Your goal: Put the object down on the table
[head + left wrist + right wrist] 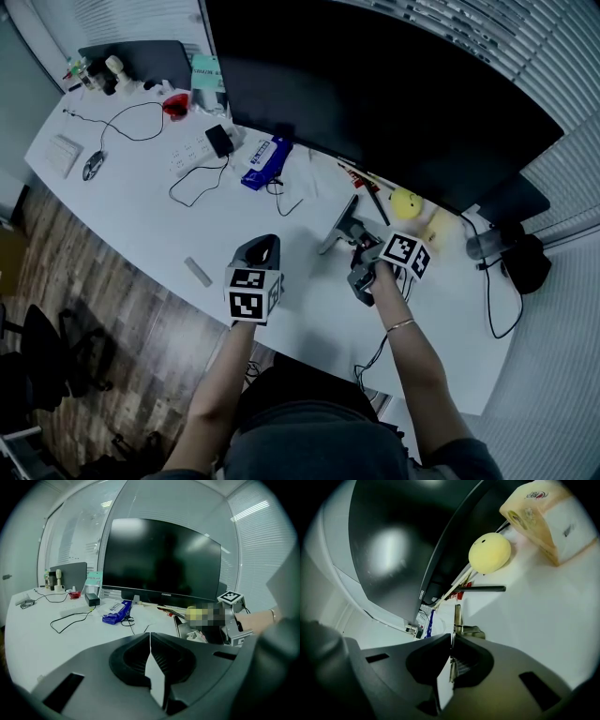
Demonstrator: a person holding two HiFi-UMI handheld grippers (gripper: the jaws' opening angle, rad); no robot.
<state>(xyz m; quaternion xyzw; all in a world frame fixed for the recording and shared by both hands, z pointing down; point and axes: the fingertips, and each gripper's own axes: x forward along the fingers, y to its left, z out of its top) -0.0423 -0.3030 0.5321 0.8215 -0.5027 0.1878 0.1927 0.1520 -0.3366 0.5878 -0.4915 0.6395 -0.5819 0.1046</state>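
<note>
On wood floor (103,309), cluttered white desk (150,225).

White desk (291,239) on wood floor (94,309), blinds (544,47) behind.

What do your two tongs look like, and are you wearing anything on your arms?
Left tongs and right tongs are dark grey plastic with ridged pads. The left cube and right cube are white with black square markers. A thin bracelet circles the right wrist; no sleeves cover the forearms.
</note>
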